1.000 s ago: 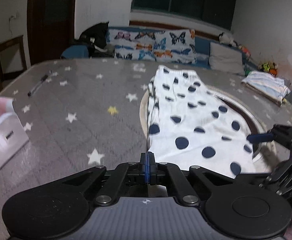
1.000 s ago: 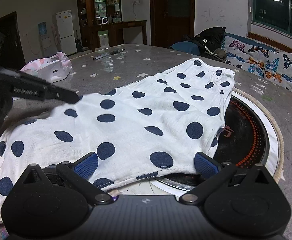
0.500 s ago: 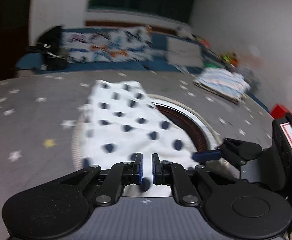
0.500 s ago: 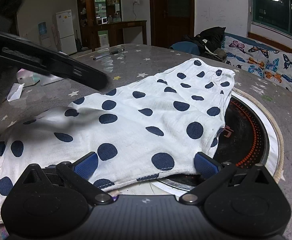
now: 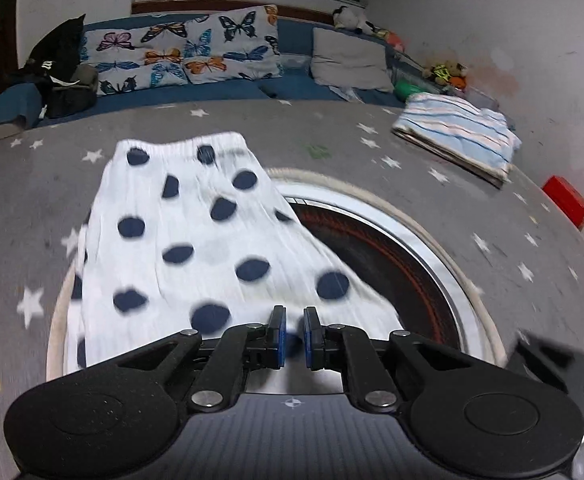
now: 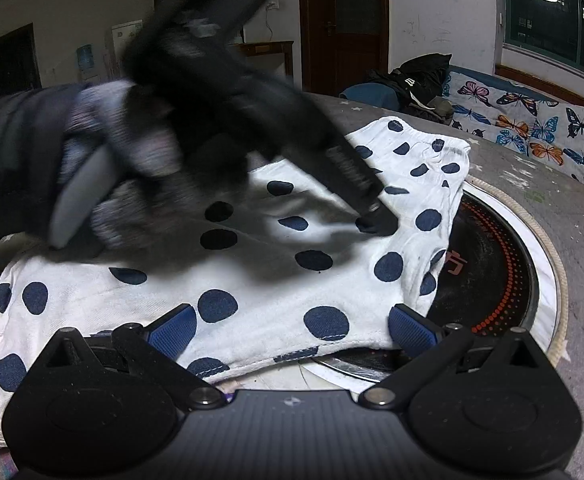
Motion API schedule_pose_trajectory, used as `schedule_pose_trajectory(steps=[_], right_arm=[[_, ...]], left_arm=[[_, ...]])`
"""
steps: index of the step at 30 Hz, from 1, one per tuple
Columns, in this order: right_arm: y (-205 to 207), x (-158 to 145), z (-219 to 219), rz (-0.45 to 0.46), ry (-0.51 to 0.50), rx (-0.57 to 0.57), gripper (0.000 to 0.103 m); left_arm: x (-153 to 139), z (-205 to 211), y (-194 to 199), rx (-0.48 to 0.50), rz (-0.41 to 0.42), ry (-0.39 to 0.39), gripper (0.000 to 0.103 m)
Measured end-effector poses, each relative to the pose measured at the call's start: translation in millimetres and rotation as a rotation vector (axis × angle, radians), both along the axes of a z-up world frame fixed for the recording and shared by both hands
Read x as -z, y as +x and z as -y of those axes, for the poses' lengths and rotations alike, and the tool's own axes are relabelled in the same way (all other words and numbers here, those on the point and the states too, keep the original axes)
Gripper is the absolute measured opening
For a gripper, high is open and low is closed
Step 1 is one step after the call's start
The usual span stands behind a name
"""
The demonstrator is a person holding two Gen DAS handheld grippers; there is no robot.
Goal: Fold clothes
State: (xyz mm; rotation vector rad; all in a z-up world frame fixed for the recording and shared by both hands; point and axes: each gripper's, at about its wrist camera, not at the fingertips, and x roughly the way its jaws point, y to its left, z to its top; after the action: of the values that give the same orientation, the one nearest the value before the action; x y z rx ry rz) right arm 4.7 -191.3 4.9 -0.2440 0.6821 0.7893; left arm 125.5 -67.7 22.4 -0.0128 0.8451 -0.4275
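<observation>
Left wrist view is showing the left gripper (image 5: 294, 336) hovering over the near end of the polka-dot garment (image 5: 196, 240); its blue pads (image 5: 278, 338) are sitting a narrow gap apart after just opening a little, nothing pinched between them that I can make out, cloth only behind and below. The garment is lying flat on the grey star-print tablecloth (image 5: 372, 148), partly covering the round black hotplate (image 5: 392, 248) in the table's centre, elastic waistband at the far end. A folded striped cloth (image 5: 460, 136) is sitting well apart at the far right, a red box (image 5: 566, 200) near the table edge. Right wrist view is showing the right gripper (image 6: 292, 326) with jaws standing wide, holding nothing, the garment's hem lying between and just under the blue pads (image 6: 170, 328). A gloved hand (image 6: 132, 168) is holding the blurred left gripper, tips down on or just above the cloth, cannot tell which.
</observation>
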Motion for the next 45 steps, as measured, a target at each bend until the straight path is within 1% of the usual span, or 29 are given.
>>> schedule_pose_trajectory(steps=[1,2,4,10,15,21,26,29,32,36,41,43,45], right_arm=[[-0.1,0.0,-0.2,0.000,0.000,0.000,0.103],[-0.2,0.0,-0.3,0.000,0.000,0.000,0.103],[-0.3,0.0,-0.6,0.000,0.000,0.000,0.103],[-0.4,-0.1,-1.0,-0.001,0.002,0.000,0.103],[-0.3,0.0,-1.5,-0.001,0.002,0.000,0.103],[-0.6,0.2,-2.2,-0.001,0.002,0.000,0.103],[-1.2,0.2,-2.6,-0.001,0.001,0.001,0.103],[-0.9,0.3,-2.7,-0.004,0.002,0.002,0.103],[-1.2,0.1,-2.8,-0.008,0.005,0.007,0.103],[-2.1,0.5,-4.2,-0.009,0.006,0.007,0.103],[-2.6,1.2,-5.2,-0.009,0.006,0.007,0.103],[-3.1,1.4,-5.6,-0.009,0.006,0.007,0.103],[-3.5,1.4,-5.6,-0.009,0.006,0.008,0.103]], left_arm=[[-0.2,1.0,5.5,-0.006,0.004,0.004,0.011],[-1.1,1.9,10.2,-0.012,0.010,0.008,0.015],[-1.7,4.7,21.3,-0.031,0.017,0.030,0.026],[-0.9,15.0,49.7,-0.042,0.033,0.042,0.027],[1.7,19.4,76.9,-0.074,0.049,0.041,0.027],[1.4,21.4,105.8,-0.113,0.057,0.010,0.026],[1.3,19.9,121.2,-0.163,0.078,-0.031,0.026],[2.5,16.8,126.7,-0.182,0.085,-0.057,0.026],[1.7,10.6,132.6,-0.202,0.065,-0.114,0.027],[-5.3,0.9,133.1,-0.192,0.046,-0.178,0.031],[-20.5,-18.4,110.0,-0.138,0.079,-0.172,0.034],[-21.3,-27.1,98.8,-0.117,0.087,-0.140,0.034],[-18.1,-32.4,90.4,-0.113,0.091,-0.089,0.034]])
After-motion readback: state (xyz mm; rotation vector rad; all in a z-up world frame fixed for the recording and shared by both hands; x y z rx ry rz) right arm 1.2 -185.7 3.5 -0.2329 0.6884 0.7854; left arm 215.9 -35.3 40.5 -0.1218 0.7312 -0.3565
